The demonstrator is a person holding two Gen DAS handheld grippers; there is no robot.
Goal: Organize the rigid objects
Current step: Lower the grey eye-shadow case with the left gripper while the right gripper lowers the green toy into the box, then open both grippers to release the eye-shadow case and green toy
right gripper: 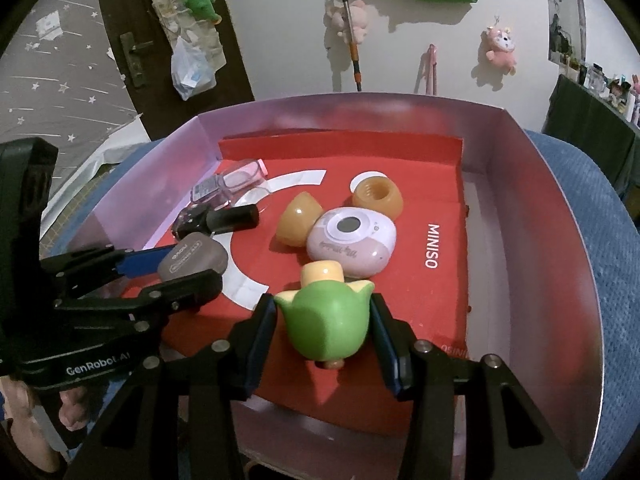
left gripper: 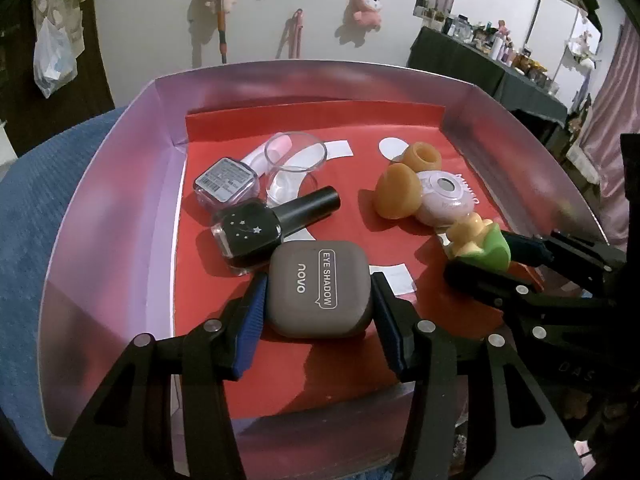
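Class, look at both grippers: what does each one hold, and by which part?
The left gripper brackets the eye shadow case at its two long sides. The right gripper brackets the green toy at its rounded body. Firm contact cannot be told.

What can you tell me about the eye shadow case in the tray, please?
The eye shadow case is a rounded, taupe, matte plastic-looking compact, closed, lying flat on the red liner of the tray. Its lid reads "EYE SHADOW" and "novo". The left hand-held gripper brackets its sides; the black nail polish bottle lies just behind it.
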